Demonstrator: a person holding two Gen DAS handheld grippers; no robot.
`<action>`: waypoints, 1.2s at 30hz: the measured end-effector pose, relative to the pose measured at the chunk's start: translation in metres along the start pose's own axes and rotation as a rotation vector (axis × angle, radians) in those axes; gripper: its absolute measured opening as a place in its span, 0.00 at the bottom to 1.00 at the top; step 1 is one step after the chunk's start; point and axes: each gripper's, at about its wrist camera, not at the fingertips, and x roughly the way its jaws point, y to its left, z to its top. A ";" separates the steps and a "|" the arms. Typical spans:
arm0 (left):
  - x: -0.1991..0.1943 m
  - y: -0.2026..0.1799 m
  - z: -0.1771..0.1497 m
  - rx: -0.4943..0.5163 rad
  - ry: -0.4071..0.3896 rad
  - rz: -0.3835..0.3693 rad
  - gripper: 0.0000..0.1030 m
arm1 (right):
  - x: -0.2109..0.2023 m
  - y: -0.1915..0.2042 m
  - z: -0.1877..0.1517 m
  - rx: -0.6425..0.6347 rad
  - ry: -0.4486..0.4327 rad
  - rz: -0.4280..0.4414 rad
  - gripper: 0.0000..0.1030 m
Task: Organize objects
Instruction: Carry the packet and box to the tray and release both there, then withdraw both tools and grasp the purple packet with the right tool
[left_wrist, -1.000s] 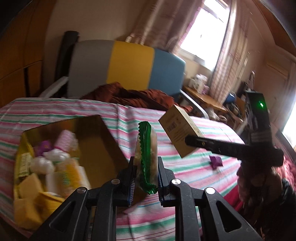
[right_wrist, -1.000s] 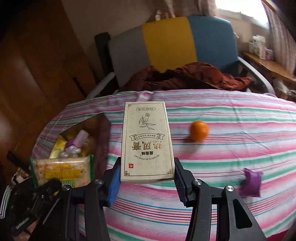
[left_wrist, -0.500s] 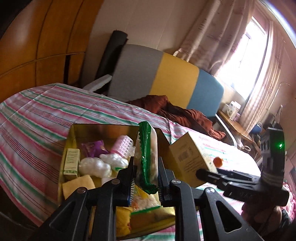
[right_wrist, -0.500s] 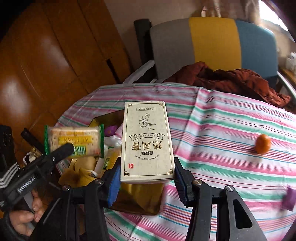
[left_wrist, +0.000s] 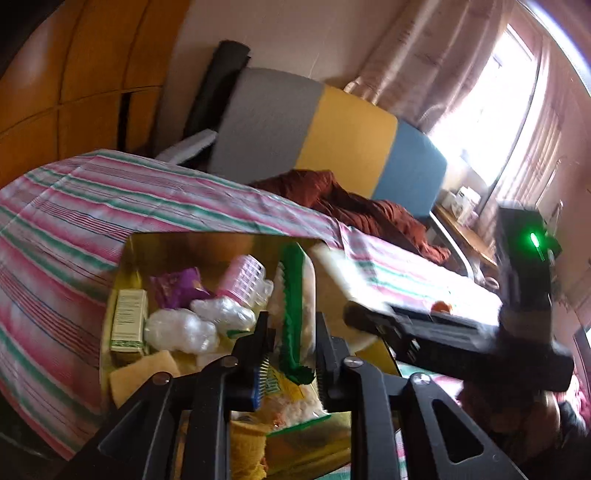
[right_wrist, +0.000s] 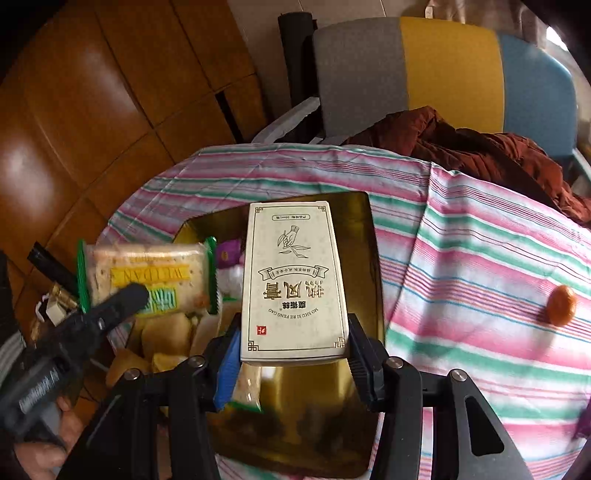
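Both grippers have travelled from the bare tablecloth to above the gold box (right_wrist: 369, 236), which now fills the centre of each view. Left gripper (left_wrist: 291, 350): its jaws have just been opening, and the green-edged cracker packet (left_wrist: 295, 295) stands upright between them; the left pad shows a gap, while contact at the right pad cannot be judged. In the right wrist view the same packet (right_wrist: 147, 277) sits at 9 o'clock over the box. Right gripper (right_wrist: 293, 354) clamps the cream carton (right_wrist: 295, 280) by its 2 long sides, above the box interior. Box contents are partly covered: a pink roller (left_wrist: 243, 277), a purple packet (left_wrist: 177, 288) and clear-wrapped pieces (left_wrist: 181, 328) are visible. An orange fruit (right_wrist: 561, 304) lies on the striped tablecloth (right_wrist: 480, 258) at 3 o'clock, blurred.
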 end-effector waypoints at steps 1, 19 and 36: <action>0.003 -0.001 -0.002 0.009 0.009 0.003 0.33 | 0.004 -0.001 0.003 0.016 -0.005 -0.013 0.52; 0.011 0.003 -0.024 -0.026 0.083 0.110 0.32 | -0.005 -0.004 -0.030 0.035 -0.010 -0.051 0.59; -0.025 -0.008 -0.029 0.038 0.021 0.196 0.34 | -0.026 0.010 -0.056 0.005 -0.044 -0.087 0.76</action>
